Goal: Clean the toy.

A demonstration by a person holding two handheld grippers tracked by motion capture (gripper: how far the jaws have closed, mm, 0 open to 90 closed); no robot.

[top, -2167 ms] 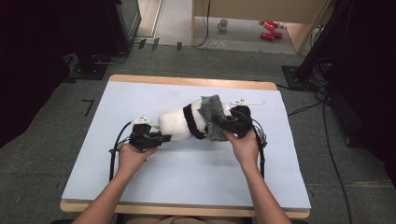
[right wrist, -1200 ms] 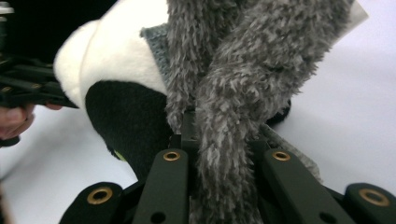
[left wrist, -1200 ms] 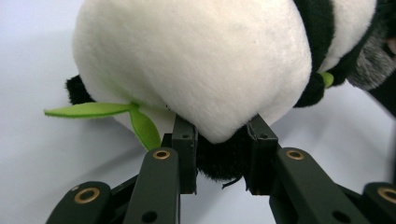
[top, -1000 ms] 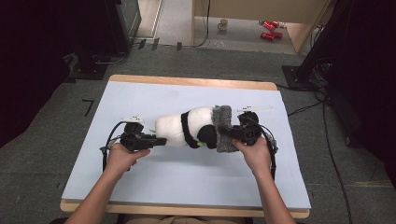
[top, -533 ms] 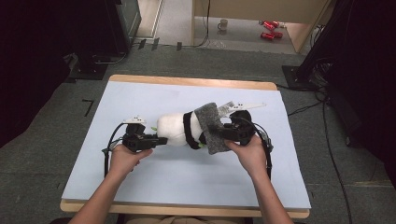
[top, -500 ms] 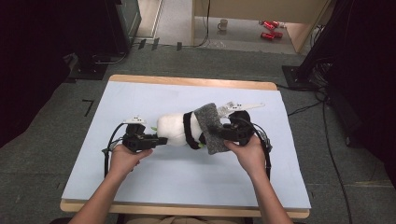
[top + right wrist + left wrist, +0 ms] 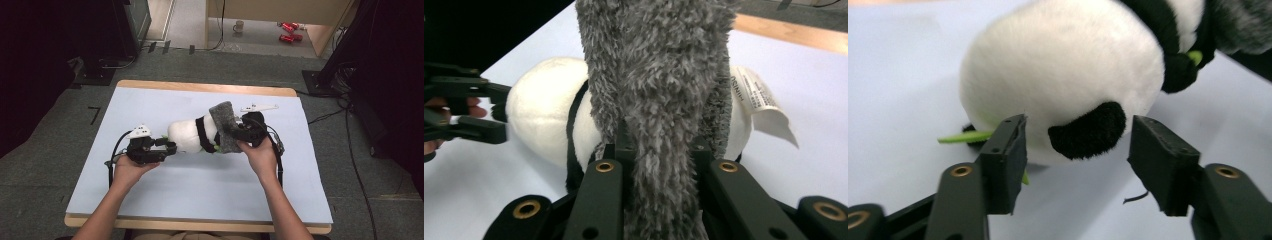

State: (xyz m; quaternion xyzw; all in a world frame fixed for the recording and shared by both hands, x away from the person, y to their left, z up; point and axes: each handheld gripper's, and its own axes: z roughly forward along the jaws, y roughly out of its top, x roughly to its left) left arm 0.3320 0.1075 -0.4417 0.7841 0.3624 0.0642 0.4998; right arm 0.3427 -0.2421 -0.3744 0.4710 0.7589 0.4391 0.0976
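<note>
Grey fuzzy cloth (image 7: 659,100) clamped in right gripper (image 7: 659,165); left gripper (image 7: 1075,145) just opened beside plush panda (image 7: 1063,75)

left tongs (image 7: 1075,160): jaws just opened, off panda's black foot (image 7: 1087,129) | grey cloth (image 7: 226,126): shifted slightly

The white tag (image 7: 760,95) on the plush panda (image 7: 549,110) bears small print, seemingly "MINISO", otherwise too blurred to read.

1. Worktop (image 7: 150,200): pale blue sheet with a wooden edge, filling mid-frame.
2. Mug (image 7: 239,25): on the floor, top centre.
3. Red cans (image 7: 286,32): on the floor, upper right of the mug.
4. Cable (image 7: 350,150): running down the grey floor at right.
</note>
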